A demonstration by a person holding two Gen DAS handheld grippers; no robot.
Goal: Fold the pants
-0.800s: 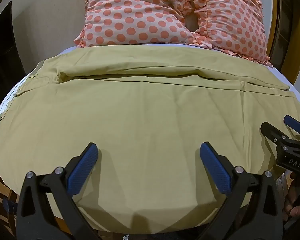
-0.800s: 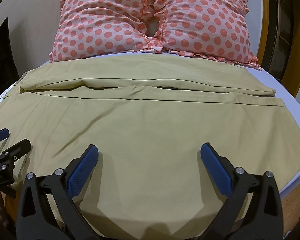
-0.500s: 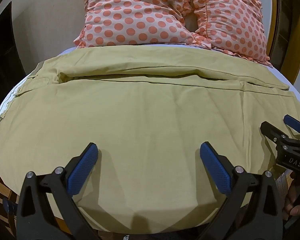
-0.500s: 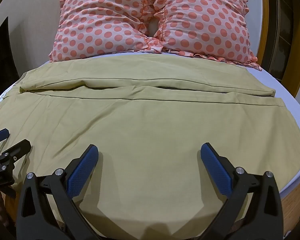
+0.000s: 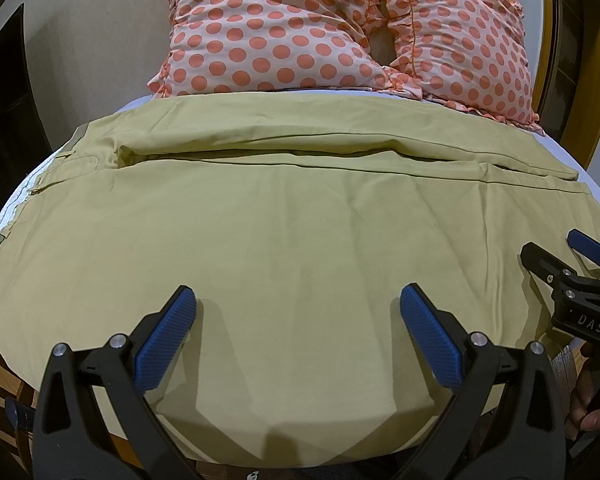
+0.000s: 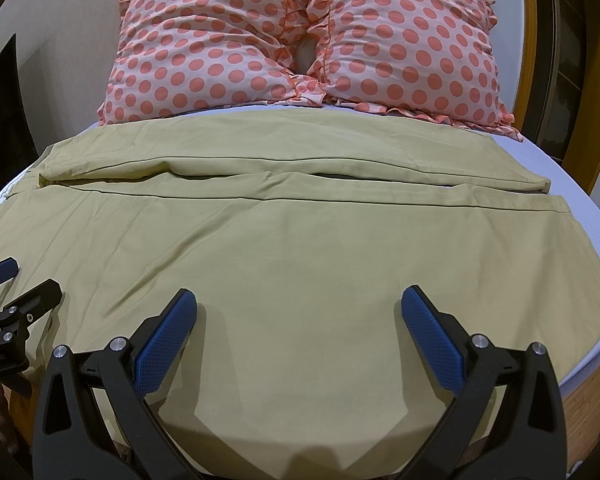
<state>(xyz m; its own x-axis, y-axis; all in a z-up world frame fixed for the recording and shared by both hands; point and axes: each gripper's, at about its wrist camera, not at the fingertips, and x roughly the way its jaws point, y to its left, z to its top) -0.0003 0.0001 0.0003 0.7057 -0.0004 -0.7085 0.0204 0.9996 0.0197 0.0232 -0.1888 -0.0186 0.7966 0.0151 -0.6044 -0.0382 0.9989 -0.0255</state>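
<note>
Khaki pants (image 5: 284, 216) lie spread flat across the bed, waistband at the left, the two legs side by side running to the right; they show in the right wrist view (image 6: 300, 248) too. My left gripper (image 5: 298, 316) is open and empty, just above the near edge of the near leg. My right gripper (image 6: 299, 316) is open and empty, over the same near edge further right. Each gripper shows at the edge of the other's view, the right one (image 5: 556, 256) and the left one (image 6: 16, 284).
Two pink pillows with orange dots (image 6: 300, 40) lean at the head of the bed behind the pants. A pale sheet (image 6: 580, 184) shows at the right. The wooden bed frame (image 6: 588, 392) edges the mattress. A wall stands at the left.
</note>
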